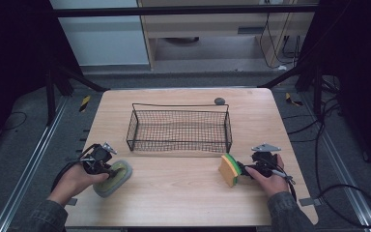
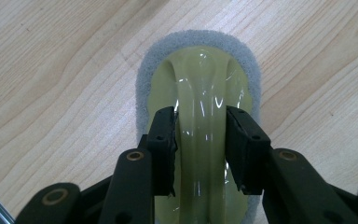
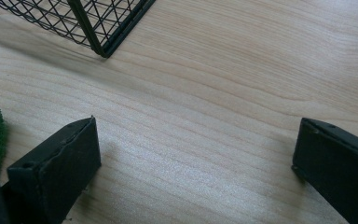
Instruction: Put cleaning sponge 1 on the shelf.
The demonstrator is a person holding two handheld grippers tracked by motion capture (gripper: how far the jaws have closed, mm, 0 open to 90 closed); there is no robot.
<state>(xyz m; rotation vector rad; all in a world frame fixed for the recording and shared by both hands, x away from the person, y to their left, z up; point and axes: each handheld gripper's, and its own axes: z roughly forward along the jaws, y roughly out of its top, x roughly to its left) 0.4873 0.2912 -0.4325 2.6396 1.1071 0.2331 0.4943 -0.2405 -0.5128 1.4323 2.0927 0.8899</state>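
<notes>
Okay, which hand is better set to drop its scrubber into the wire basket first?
Left. The left gripper has its jaws clamped on the handle of the grey scrubber, ready to lift. The right gripper stands open over bare table, the green and yellow sponge beside it, ungripped.

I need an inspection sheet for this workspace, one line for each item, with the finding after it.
Surface: light wooden table, flat.
Job's things: grey scrubber with yellowish handle, lying flat; yellow-green sponge standing on edge; wire basket with nothing inside.
Clutter: small dark round object behind the basket.
Grippers: left gripper shut on the scrubber's handle; right gripper open, beside the sponge.
Cables: black cables on the floor at right.
Surroundings: dark frame bars, grey floor.
</notes>
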